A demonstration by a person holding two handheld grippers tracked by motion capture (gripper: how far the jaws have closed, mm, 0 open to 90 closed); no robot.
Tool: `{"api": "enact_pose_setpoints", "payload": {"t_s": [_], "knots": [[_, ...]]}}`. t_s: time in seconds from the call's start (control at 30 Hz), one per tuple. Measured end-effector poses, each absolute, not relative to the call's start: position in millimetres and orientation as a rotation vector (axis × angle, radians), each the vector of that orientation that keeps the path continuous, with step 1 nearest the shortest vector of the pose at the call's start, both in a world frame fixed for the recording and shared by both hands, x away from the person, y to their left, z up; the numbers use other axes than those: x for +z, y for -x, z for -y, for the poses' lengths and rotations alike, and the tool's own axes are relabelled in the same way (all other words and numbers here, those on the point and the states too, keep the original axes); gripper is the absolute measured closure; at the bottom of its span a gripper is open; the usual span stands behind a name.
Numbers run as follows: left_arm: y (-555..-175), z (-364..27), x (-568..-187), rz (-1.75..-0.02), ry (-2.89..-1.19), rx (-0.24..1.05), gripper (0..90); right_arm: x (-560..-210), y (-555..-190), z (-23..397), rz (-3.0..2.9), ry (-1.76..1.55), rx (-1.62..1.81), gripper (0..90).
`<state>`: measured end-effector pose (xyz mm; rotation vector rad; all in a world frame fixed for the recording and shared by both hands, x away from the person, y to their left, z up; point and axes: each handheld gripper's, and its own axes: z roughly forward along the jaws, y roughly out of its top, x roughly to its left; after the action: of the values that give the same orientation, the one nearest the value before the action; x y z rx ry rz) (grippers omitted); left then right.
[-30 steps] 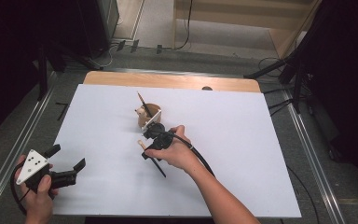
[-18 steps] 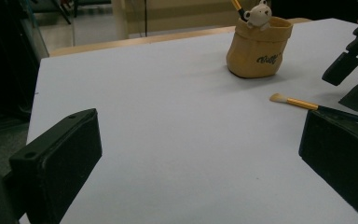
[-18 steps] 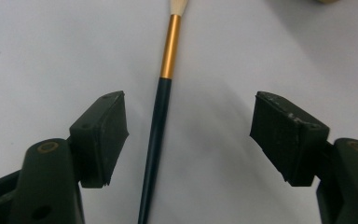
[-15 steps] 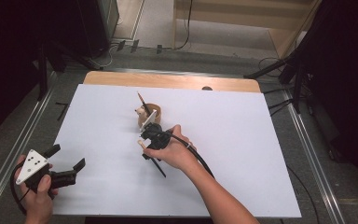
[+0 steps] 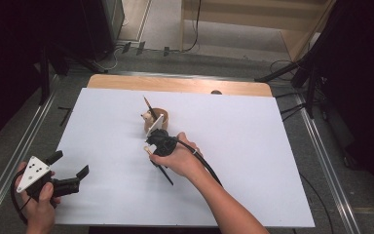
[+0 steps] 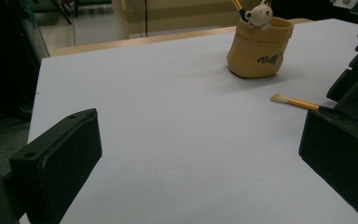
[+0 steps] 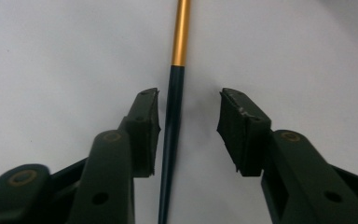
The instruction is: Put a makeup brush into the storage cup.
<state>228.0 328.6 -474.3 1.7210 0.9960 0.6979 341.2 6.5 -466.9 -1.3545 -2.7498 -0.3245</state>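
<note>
Brush (image 7: pixel 173 102) lies flat on the white sheet (image 5: pixel 272 146), between the jaws of your right gripper (image 7: pixel 189 126); these have just been closing, one pad beside the handle, the other apart. At 8 o'clock from it, your left gripper (image 5: pixel 70 168) rests at the sheet's edge, jaws wide, holding nothing. At 12 o'clock from the brush stands the pot (image 6: pixel 259 49), another brush inside.

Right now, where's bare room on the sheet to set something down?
Bare: the whole right half of the white sheet, right of the right gripper, and the far-left stretch between the cup and the left gripper. Crowded: the middle, where cup, brush and right gripper bunch.
</note>
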Motion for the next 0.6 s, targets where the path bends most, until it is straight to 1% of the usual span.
{"api": "enact_pose_setpoints", "payload": {"t_s": [0.27, 0.5, 0.6], "knots": [[-227.8, -328.8, -474.0, -0.996, -1.724, 0.699, 0.0, -469.4, -340.6, -10.2, 2.729, 1.367, -0.296, 71.2], [-227.8, -328.7, -473.9, -0.996, -1.724, 0.7, 0.0, -471.0, -340.7, -12.2, 2.725, 1.381, -0.271, 75.9], [-227.7, -328.5, -473.8, -0.996, -1.724, 0.701, 0.0, -471.3, -340.3, -12.7, 2.743, 1.381, -0.257, 79.5]]}}
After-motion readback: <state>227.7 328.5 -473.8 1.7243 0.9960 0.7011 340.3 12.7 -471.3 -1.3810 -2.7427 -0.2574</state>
